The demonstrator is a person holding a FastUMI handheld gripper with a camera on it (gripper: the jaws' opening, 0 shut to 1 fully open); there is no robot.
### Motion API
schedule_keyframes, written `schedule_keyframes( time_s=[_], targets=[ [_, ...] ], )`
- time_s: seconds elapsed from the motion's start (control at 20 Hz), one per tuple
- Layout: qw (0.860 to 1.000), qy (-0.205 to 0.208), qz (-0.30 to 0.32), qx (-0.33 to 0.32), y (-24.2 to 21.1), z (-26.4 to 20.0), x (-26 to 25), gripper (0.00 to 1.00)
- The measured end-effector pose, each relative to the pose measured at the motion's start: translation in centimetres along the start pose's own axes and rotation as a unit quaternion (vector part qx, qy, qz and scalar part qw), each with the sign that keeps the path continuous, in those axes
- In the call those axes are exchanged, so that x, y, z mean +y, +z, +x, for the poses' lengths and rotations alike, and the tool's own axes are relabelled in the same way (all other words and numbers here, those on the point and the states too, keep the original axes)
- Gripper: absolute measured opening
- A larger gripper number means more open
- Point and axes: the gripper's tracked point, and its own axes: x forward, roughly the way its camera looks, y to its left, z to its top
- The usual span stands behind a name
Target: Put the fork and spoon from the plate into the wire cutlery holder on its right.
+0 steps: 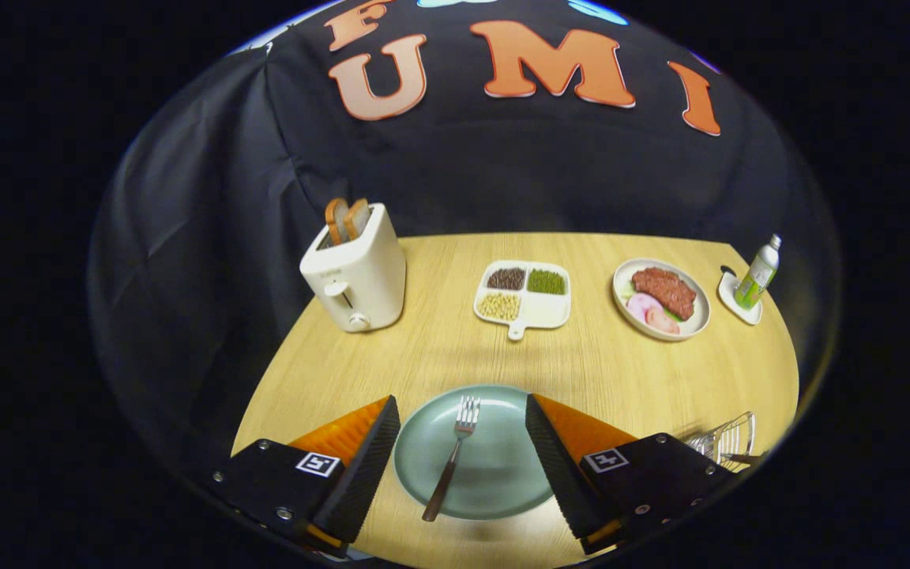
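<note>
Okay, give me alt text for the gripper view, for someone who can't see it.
The gripper hovers open over a green plate holding a fork, which lies between its fingers. A wire cutlery holder sits to the plate's right; beyond are a toaster, a divided dish, a plate of food and a bottle.

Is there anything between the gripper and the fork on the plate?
Nothing visible. The gripper is open, one finger at each side of the plate, and the fork lies between them with nothing on or beside it. The holder stands just right of the plate.
</note>
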Motion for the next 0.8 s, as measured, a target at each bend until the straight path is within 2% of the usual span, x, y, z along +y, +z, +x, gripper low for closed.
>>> schedule_keyframes(
  time_s=[0.35,0.5,0.8],
  targets=[
    [0.991,-0.016,-0.002,0.131,-6.7,3.7,0.3,0.94],
    [0.986,-0.025,-0.005,0.167,-8.2,5.0,0.3,0.93],
    [0.969,-0.037,-0.017,0.246,-11.3,6.3,0.1,0.71]
  ],
)
